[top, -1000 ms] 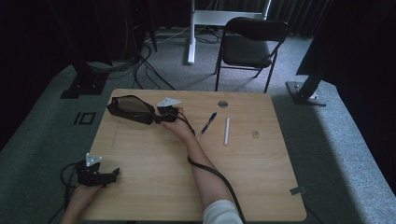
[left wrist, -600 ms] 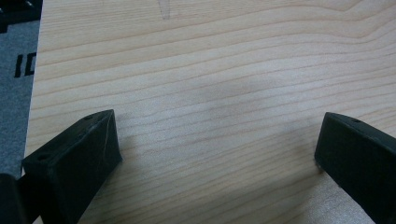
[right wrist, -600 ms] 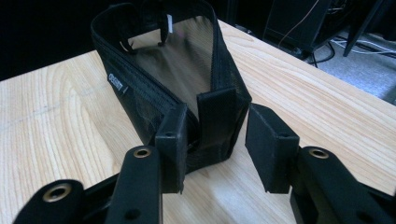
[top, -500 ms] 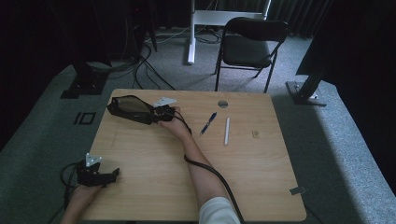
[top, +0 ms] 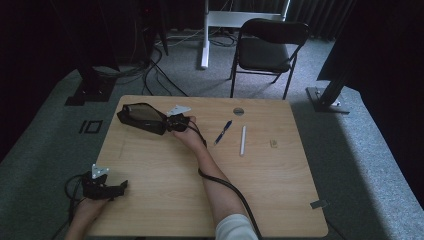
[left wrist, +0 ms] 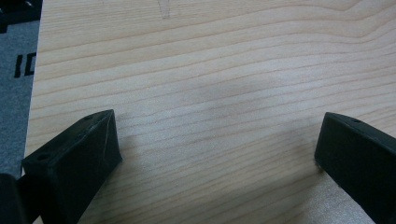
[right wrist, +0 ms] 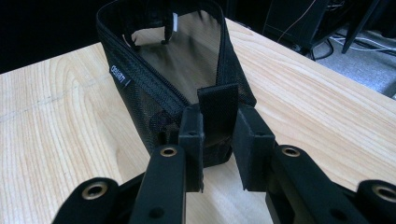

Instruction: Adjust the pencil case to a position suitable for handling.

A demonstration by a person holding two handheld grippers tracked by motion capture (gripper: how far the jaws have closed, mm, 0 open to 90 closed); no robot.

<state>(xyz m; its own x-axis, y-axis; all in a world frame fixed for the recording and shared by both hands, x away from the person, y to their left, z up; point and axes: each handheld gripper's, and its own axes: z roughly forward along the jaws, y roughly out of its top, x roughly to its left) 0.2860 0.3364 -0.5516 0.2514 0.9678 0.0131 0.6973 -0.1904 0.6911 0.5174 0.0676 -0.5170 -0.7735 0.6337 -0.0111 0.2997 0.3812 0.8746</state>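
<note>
One wooden table [top: 165, 200], grey carpet [top: 370, 150]

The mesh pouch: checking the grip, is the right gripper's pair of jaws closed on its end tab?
Yes, the jaws press the black tab of the mesh pouch.

In the lower middle of the frame, the right gripper [right wrist: 217, 135] has its two black jaws closed on the black fabric end tab [right wrist: 217, 109] of an open black mesh pouch [right wrist: 154, 84], having just been closing. The pouch stretches toward the upper middle, lying on the light wooden tabletop [right wrist: 60, 135]. Grey carpet and cables [right wrist: 355, 42] show at the upper right.
</note>
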